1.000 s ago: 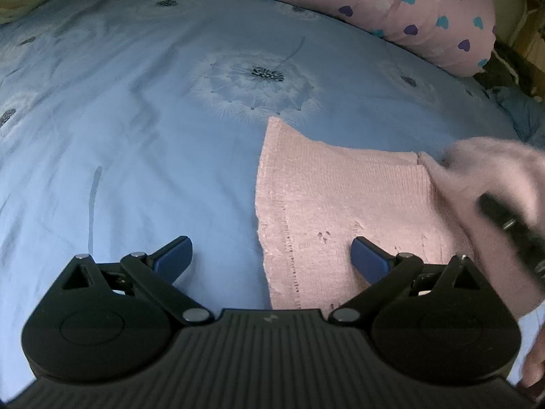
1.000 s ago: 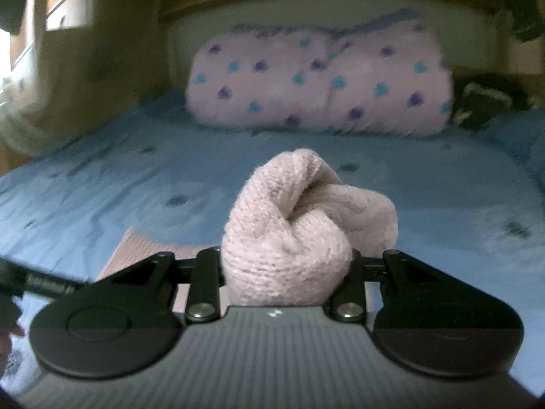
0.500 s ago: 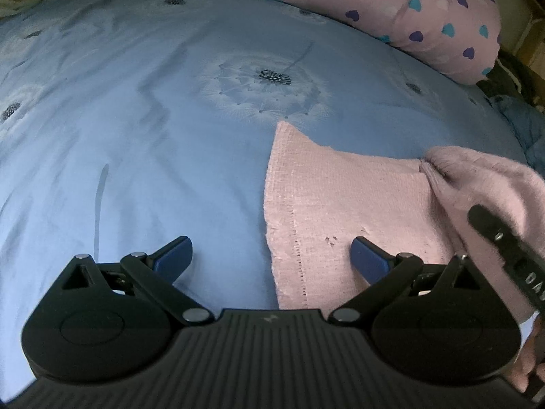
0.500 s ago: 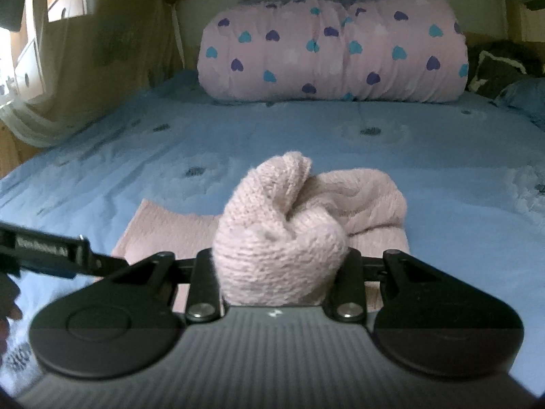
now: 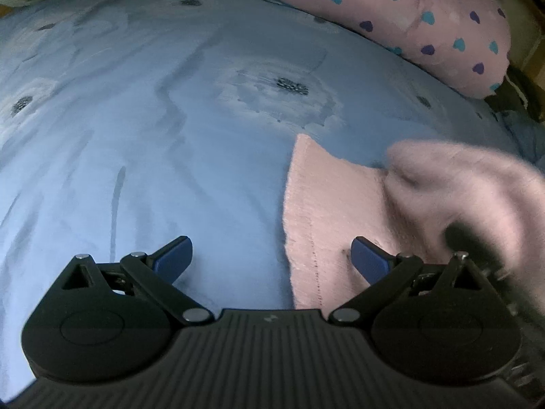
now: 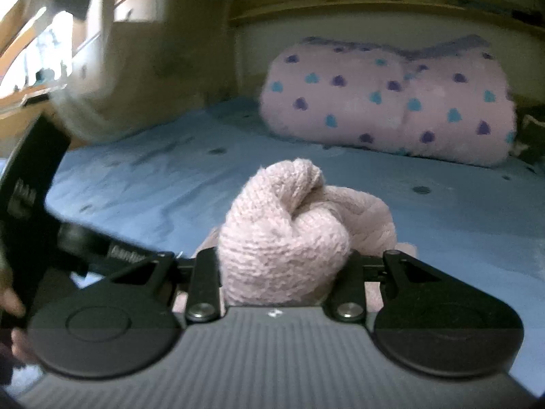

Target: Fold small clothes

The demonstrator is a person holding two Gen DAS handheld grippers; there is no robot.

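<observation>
Blue dandelion-print bedspread (image 5: 143, 156) fills my left view, heart-spotted pink pillow (image 5: 408, 17) at 1 o'clock. Pink knit garment (image 5: 327, 211) lies flat at 3 o'clock of my left gripper (image 5: 270, 255), whose blue pads stand wide apart, the right pad over the knit's edge. My right gripper (image 6: 284, 266) is clamped on a bunched fold of the knit, lifted off the bed. Since a second ago that bunch has travelled leftward over the flat part, now blurred. Left gripper tilts steeply down; right sits nearer level.

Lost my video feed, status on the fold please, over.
Right gripper shut on bunched pink knit garment. Left gripper open, empty, over its flat part. Nothing in the way.
</observation>
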